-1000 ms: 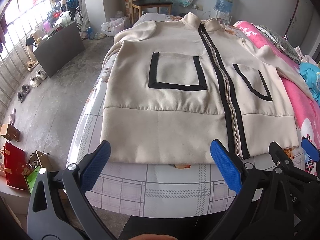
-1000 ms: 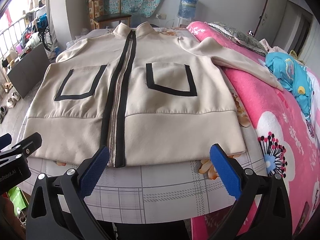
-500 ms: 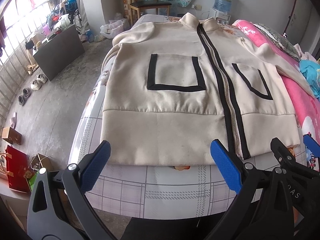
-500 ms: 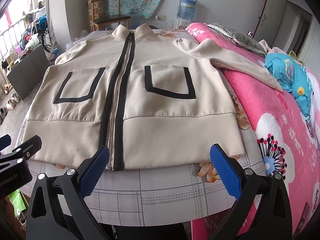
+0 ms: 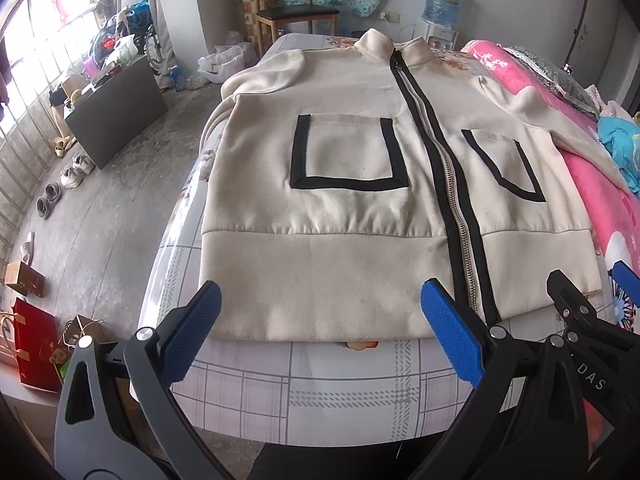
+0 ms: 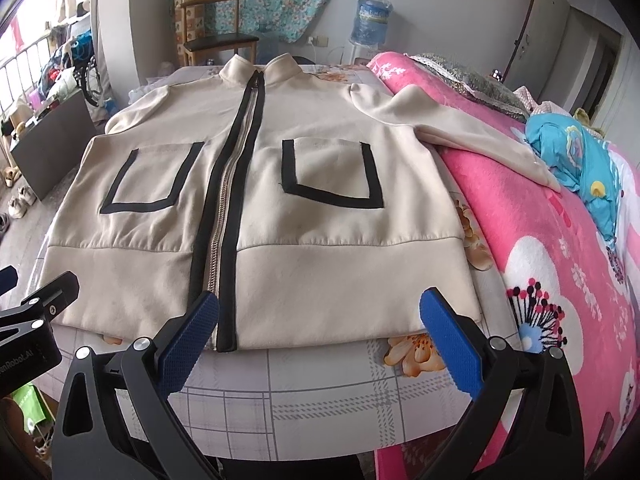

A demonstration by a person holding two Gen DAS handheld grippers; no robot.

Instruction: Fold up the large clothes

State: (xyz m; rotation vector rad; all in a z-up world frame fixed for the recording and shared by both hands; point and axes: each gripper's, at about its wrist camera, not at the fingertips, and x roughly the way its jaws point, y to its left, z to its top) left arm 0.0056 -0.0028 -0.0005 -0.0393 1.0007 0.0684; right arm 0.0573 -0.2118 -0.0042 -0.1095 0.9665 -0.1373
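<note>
The left gripper [image 5: 320, 312] has its jaws spread wide with nothing between them; its 2 blue fingertips [image 5: 198, 336] frame the near hem of the cream jacket [image 5: 352, 208], which lies just ahead of the jaws and a little below them. The right gripper [image 6: 320, 316] is likewise spread wide and empty, its 2 blue pads [image 6: 448, 344] hanging over the same hem, with the bottom end of the zipper [image 6: 218, 232] just ahead of its left pad.

There is 1 jacket, spread flat and front-up on the bed [image 5: 340, 384], zipped shut, collar at the far end from the jaws. It carries 2 black-trimmed pockets [image 5: 348, 152], 1 on each side of the zipper. 1 sleeve runs out beyond the right gripper's right pad onto the pink blanket [image 6: 560, 272]; the other sleeve drops over the bed's edge beyond the left gripper's left fingertip.

Both grippers point forward along the bed, level, side by side and close, each showing in the corner of the other's view.
</note>
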